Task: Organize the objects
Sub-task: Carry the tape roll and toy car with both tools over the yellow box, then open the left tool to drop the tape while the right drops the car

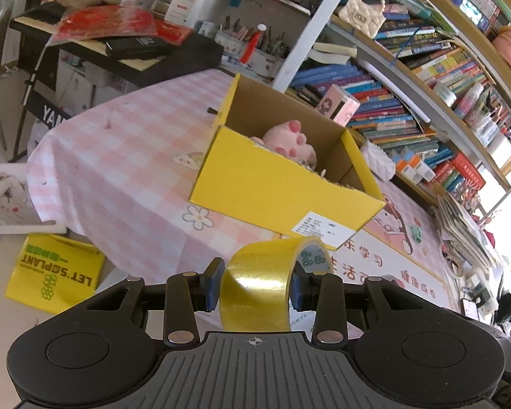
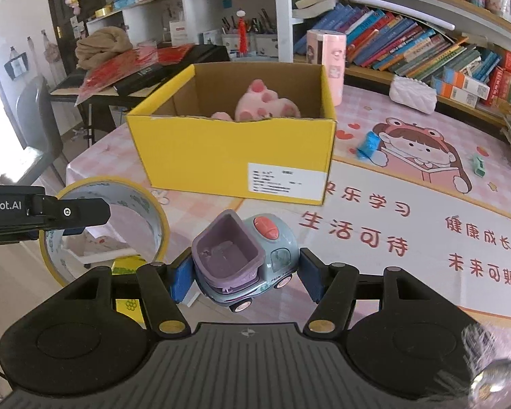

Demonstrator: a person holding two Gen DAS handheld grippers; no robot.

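The left gripper (image 1: 253,284) has its blue-padded jaws clamped on a glossy yellow roll of packing tape (image 1: 262,289); the roll stands on edge between the pads, its flat sides pressed by them, and its printed paper core shows at the far right rim. The right gripper (image 2: 247,272) has its jaws closed on a small plastic toy truck with a grey-blue cab and a purple tipper bucket (image 2: 242,255). The truck sits tilted between the blue pads, its open, smooth-walled bucket towards the left jaw, a coral button on the cab roof, and its pink-hubbed wheels hanging below the jaws.

Ahead of both pairs of jaws, beyond the held things, stands an open rectangular cardboard box, yellow outside and plain brown inside (image 2: 228,150), with a white label low on its near wall. Inside it lies a soft pink plush paw with darker pink toe pads (image 2: 265,102). The box rests on a glossy pink checked tablecloth with a cartoon print (image 2: 408,204).

Only the right wrist view shows the tape roll's hollow centre, left of its own jaws, with the left gripper's black finger across it. Only the left wrist view shows a flat yellow printed bag on the floor (image 1: 51,272), low and left of its jaws.
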